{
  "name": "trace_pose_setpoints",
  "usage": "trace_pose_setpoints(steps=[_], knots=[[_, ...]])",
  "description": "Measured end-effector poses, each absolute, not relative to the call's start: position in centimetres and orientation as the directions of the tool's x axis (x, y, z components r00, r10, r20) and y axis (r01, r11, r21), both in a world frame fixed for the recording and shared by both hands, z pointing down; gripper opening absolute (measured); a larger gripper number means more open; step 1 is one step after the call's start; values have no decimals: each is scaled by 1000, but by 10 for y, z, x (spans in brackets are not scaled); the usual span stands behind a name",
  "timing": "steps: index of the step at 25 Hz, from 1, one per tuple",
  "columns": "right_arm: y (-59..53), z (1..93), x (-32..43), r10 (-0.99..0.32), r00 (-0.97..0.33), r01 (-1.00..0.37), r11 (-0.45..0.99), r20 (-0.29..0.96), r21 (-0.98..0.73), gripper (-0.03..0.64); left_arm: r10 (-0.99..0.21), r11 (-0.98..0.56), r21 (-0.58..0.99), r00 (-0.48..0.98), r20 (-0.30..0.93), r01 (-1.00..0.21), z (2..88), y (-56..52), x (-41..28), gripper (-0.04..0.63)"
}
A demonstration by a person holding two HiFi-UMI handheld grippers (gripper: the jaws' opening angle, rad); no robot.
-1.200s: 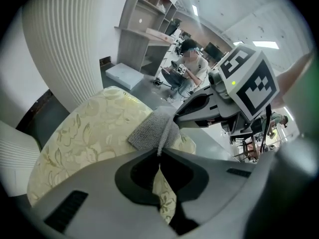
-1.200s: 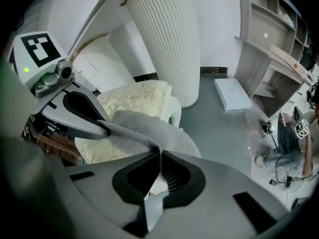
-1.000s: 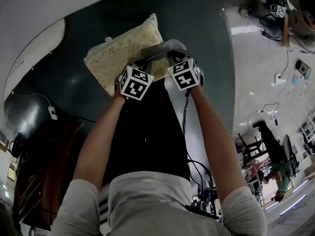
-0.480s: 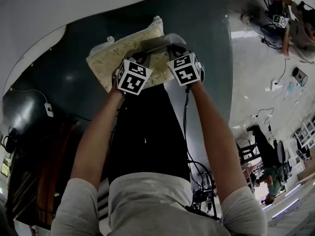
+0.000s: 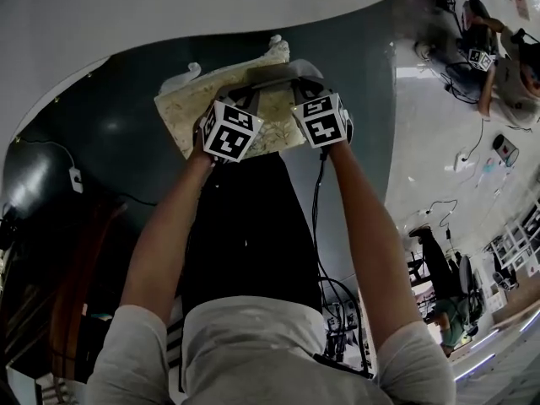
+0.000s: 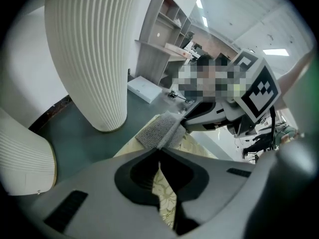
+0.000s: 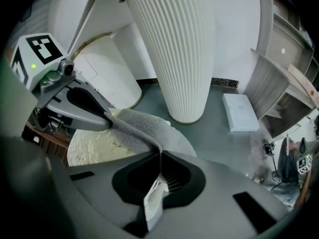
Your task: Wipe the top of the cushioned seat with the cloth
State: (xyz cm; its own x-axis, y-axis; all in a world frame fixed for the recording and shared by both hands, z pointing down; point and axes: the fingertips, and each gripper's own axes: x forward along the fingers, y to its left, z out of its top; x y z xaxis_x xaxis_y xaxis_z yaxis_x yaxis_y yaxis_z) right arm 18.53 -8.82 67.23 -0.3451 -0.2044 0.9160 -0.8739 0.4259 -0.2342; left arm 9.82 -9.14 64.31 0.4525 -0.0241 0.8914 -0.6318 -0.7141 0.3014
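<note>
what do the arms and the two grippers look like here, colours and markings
The left claw and right claw are smooth grey shells with black ribbed recesses. Each carries a white cube printed with black square markers: left cube, right cube. A black cable runs back from the right one. The person wears short pale grey sleeves.

Open office or lab-like workspace, not a home. Tall ribbed white columns (image 6: 89, 54) stand on a dark teal floor (image 5: 118, 125). Grey open shelving (image 6: 159, 44), ceiling panel lights (image 6: 276, 52). Loose cables (image 5: 440, 203) lie across the glossy pale floor (image 5: 422, 142). Another marker cube (image 5: 479, 58) at the far end, flat white box (image 7: 239, 112) on the floor.
</note>
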Motion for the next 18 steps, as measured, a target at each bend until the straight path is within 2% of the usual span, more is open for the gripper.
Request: trace_pose_setpoints(steps=[12,18], knots=[[-104,666,180,-187,-334,-839,506,924,-201,18,-73,-714,249,424,903,-654,636,-107,90,21],[-120,656,178,-233,-324,-859,478,917,-182,18,-135,-698,205,407,903,-687,627,-120,75,21]])
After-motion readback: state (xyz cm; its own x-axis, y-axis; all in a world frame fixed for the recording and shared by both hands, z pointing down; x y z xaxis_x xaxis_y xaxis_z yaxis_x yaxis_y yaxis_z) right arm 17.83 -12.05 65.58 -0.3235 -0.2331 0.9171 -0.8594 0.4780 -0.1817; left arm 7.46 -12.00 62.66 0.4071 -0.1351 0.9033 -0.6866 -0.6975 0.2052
